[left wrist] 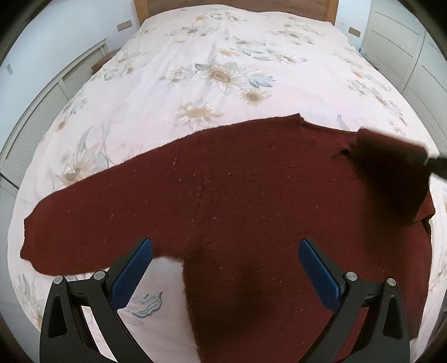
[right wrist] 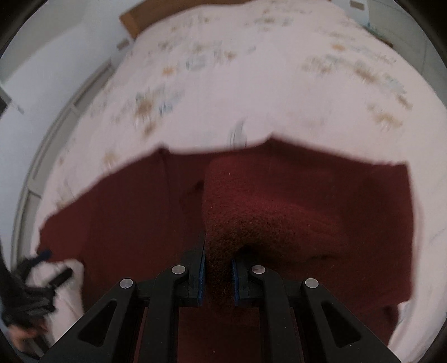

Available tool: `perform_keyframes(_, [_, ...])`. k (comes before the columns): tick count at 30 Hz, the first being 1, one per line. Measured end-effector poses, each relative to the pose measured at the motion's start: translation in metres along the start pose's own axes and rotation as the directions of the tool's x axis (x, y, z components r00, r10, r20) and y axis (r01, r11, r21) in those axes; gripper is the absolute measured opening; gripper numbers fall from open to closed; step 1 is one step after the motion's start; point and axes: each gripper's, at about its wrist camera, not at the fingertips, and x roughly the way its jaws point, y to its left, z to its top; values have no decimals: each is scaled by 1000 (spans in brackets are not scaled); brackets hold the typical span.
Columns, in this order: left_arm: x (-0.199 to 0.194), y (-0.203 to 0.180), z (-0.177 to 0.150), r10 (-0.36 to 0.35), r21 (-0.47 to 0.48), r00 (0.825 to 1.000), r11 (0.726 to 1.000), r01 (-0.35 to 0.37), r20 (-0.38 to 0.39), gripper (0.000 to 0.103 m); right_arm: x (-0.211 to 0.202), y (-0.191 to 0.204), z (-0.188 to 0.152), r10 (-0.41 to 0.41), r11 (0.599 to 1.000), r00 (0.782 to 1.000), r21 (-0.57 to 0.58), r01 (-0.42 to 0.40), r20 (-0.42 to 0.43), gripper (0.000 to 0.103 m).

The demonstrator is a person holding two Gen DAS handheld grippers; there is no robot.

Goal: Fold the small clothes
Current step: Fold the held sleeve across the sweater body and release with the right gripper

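A dark red knitted sweater (left wrist: 223, 195) lies spread on the flowered bedspread (left wrist: 195, 69), one sleeve stretched out to the left. My left gripper (left wrist: 226, 251) hovers open above its lower body, blue pads wide apart, nothing between them. At the right edge of the left wrist view the right gripper (left wrist: 430, 163) shows as a dark blur carrying the other sleeve (left wrist: 391, 173) over the sweater body. In the right wrist view my right gripper (right wrist: 219, 265) is shut on a bunched fold of that sleeve (right wrist: 265, 209), held above the sweater (right wrist: 125, 209).
The bed's wooden headboard (left wrist: 234, 7) is at the far end, with white walls and cabinets (left wrist: 405, 42) on both sides. Much bare bedspread (right wrist: 251, 97) lies beyond the sweater. The left gripper and a hand (right wrist: 30, 293) show at the lower left of the right wrist view.
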Motion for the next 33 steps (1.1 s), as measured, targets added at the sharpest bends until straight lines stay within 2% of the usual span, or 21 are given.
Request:
perform_keyframes(4, [3,5,-4,1,1,1000,1000,-1,-17,102,23,3,-14,-18,1000,999,-23,17,-43,15])
perform_keyframes(7, [3,4,-8,3,12,1000,1000,-2,-24,102,30,3,-18,-29,999,998,-34,27,-54,19])
perform_keyframes(9, [5,5,-8,9,13,999,1000,-8,-31,102,29,4,-17,-44,998,997,-42,42,-56,25])
perform_keyframes(12, [8,7,-8,7,5,999,1000,-7,-43,102,22,5,-16,-76,995,995,-69,71,-61,45])
perform_keyframes(13, [9,7,-8,8,4,999,1000,-8,-50,102,20,5,-16,-83,994,994,-73,78,-64,57])
perform_keyframes(14, [9,8,-8,10,3,998,1000,-10,-55,102,17,5,-16,-90,993,994,-78,85,-65,64])
perform_keyframes(15, [10,8,-7,10,1,998,1000,-10,-59,102,12,5,-16,-101,991,993,-90,95,-64,67])
perform_keyframes(16, [10,7,-7,6,-1,998,1000,-6,-61,102,9,4,-16,-114,989,992,-98,107,-63,76])
perform_keyframes(17, [10,7,-7,4,-1,998,1000,-4,-62,102,4,3,-17,-132,987,989,-105,125,-61,80])
perform_keyframes(23, [7,-2,-1,9,27,999,1000,-7,-52,102,-41,-30,-25,-179,978,984,-106,178,-1,83])
perform_keyframes(26, [6,-12,4,-9,49,999,999,11,-48,102,-64,-65,-35,-255,963,967,-81,256,22,84])
perform_keyframes(33, [14,-73,24,-51,181,998,982,59,-47,102,-77,-138,-58,-338,940,941,49,337,-4,84])
